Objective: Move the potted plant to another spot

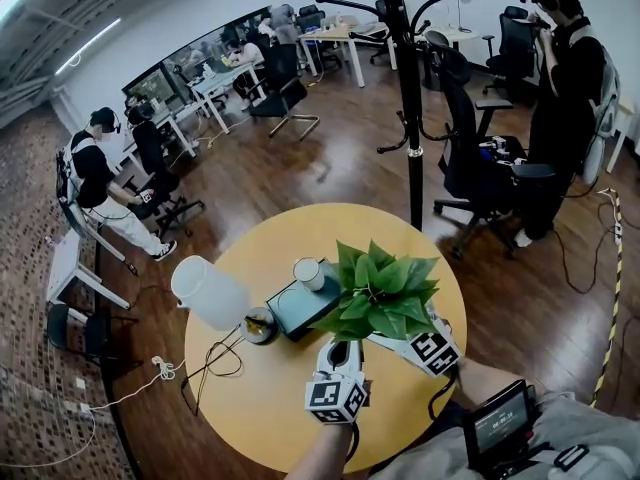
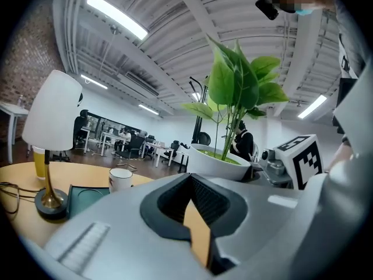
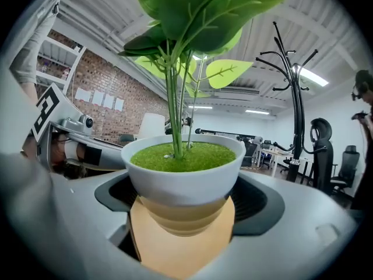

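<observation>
The potted plant, green leaves in a white bowl-shaped pot, stands at the right of the round yellow table. My right gripper reaches in from the near right and is shut on the pot, which fills the space between its jaws. My left gripper is just left of the pot, over the table. It is shut with nothing in it. In the left gripper view the pot sits just beyond the jaws to the right.
A dark green tray with a white mug lies just left of the plant. A white-shaded lamp and its cable take up the table's left. A black coat stand, an office chair and a standing person are behind.
</observation>
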`<action>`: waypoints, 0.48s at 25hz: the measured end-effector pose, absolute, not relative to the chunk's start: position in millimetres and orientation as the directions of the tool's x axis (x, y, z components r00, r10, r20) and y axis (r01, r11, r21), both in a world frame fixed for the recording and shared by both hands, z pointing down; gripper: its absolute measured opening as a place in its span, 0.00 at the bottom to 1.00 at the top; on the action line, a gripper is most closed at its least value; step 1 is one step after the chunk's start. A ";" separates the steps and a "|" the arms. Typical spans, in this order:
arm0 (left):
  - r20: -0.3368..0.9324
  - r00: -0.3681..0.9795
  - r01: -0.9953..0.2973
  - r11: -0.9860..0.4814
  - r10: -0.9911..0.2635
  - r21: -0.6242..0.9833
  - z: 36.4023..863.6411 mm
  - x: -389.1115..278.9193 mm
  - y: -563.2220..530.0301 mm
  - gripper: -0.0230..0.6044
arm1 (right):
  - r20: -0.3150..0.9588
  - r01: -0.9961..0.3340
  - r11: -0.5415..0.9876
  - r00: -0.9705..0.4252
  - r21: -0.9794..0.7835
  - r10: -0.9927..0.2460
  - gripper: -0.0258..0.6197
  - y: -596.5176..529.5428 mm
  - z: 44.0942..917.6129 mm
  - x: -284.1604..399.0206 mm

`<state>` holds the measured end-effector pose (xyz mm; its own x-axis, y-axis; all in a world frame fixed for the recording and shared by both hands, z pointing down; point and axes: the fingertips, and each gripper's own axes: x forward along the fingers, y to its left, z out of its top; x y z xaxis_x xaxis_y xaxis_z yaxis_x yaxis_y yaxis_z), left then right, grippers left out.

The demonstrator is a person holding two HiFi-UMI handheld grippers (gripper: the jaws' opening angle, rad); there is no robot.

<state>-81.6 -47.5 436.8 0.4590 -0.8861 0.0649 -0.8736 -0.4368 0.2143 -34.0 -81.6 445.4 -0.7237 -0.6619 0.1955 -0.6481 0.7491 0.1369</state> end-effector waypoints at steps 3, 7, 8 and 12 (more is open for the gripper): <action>0.078 0.439 -0.887 -0.417 -0.895 0.200 441.0 -73.0 -64.4 0.04 | 0.186 -0.631 0.765 -0.742 0.130 -0.644 0.81 -98.2 447.0 -26.7; 0.093 0.384 -0.910 -0.360 -0.918 0.208 449.3 -48.4 -108.3 0.04 | 0.196 -0.590 0.799 -0.775 0.114 -0.600 0.81 -140.7 459.0 -4.1; 0.099 0.373 -0.914 -0.348 -0.922 0.208 452.0 -43.9 -117.0 0.04 | 0.202 -0.580 0.807 -0.782 0.109 -0.590 0.81 -149.9 464.0 0.0; 0.117 0.354 -0.922 -0.326 -0.928 0.210 462.1 -27.0 -143.3 0.04 | 0.217 -0.561 0.821 -0.793 0.104 -0.570 0.81 -177.0 477.6 16.5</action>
